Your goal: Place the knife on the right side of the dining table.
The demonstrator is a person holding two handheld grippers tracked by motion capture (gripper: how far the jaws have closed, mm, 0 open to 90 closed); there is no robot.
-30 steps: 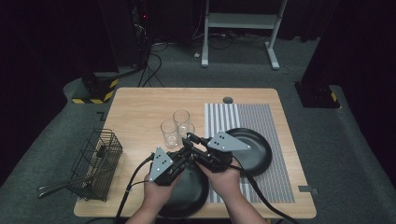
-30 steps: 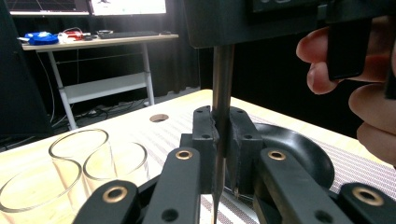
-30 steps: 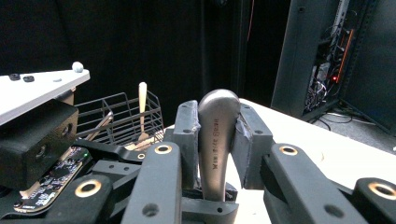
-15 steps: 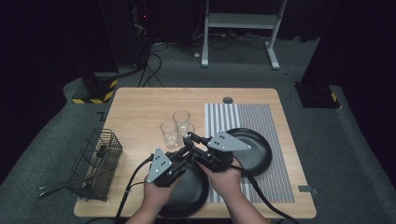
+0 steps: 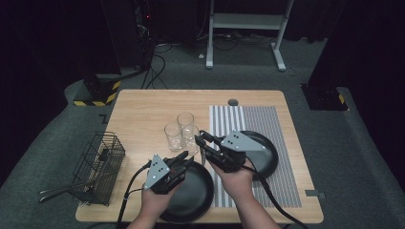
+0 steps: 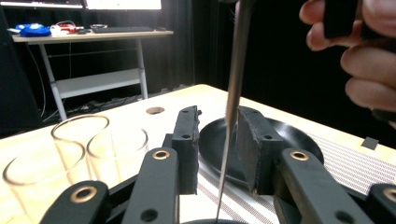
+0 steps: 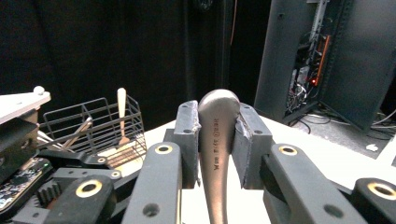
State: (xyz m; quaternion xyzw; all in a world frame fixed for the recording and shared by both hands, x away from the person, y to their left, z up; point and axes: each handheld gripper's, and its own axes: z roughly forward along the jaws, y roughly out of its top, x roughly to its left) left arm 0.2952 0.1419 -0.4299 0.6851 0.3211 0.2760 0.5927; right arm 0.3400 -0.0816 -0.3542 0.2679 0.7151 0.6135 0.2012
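The right hand-held gripper (image 5: 204, 141) clamps the handle end of a slim silver metal utensil (image 7: 217, 140). The utensil hangs down between the parted jaws of the left hand-held gripper (image 6: 217, 140), which have just been opening and no longer press it. Three clear drinking glasses (image 5: 183, 131) stand close in front of both, a round black plate (image 5: 196, 191) lies under the left one, and a second black plate (image 5: 267, 157) lies beyond on the striped mat (image 5: 282, 124). A black wire basket (image 5: 98, 164) sits well off on the worktop (image 5: 143, 109). The utensil's working end is cut off at the left gripper view's lower edge.
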